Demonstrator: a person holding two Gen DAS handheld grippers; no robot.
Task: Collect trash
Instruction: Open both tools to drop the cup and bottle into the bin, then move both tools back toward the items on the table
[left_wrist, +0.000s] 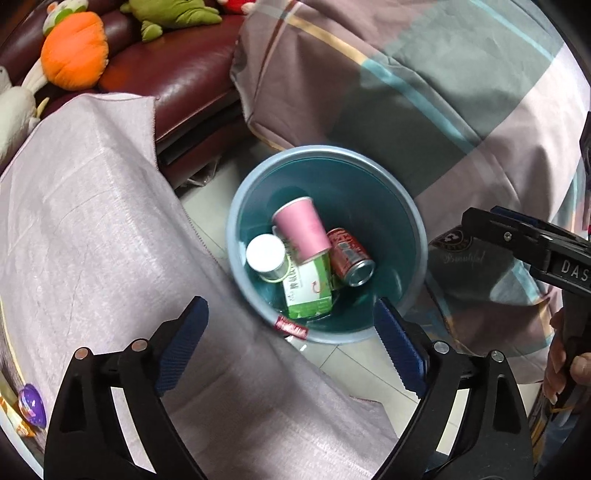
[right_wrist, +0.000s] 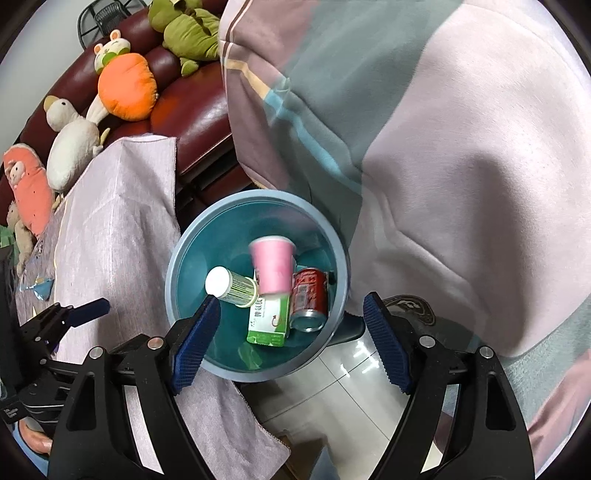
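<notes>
A teal round trash bin (left_wrist: 413, 229) (right_wrist: 173, 280) stands on the floor between the cloth-covered table and a sofa. Inside lie a pink paper cup (left_wrist: 301, 229) (right_wrist: 272, 267), a red drink can (left_wrist: 349, 260) (right_wrist: 308, 297), a green and white carton (left_wrist: 306, 291) (right_wrist: 269, 319) and a white-capped bottle (left_wrist: 266, 256) (right_wrist: 232, 286). My left gripper (left_wrist: 291, 350) is open and empty above the bin's near rim. My right gripper (right_wrist: 291, 339) is open and empty above the bin; the cup looks blurred. The right gripper also shows in the left wrist view (left_wrist: 517, 236).
A table under a pale lilac cloth (left_wrist: 92, 229) (right_wrist: 118, 221) borders the bin on the left. A dark red leather sofa (left_wrist: 184, 74) (right_wrist: 192, 110) holds plush toys (left_wrist: 74, 51) (right_wrist: 125, 86). A striped blanket (left_wrist: 424, 81) (right_wrist: 424, 147) hangs to the right. Pale floor tiles (right_wrist: 332, 387) lie below.
</notes>
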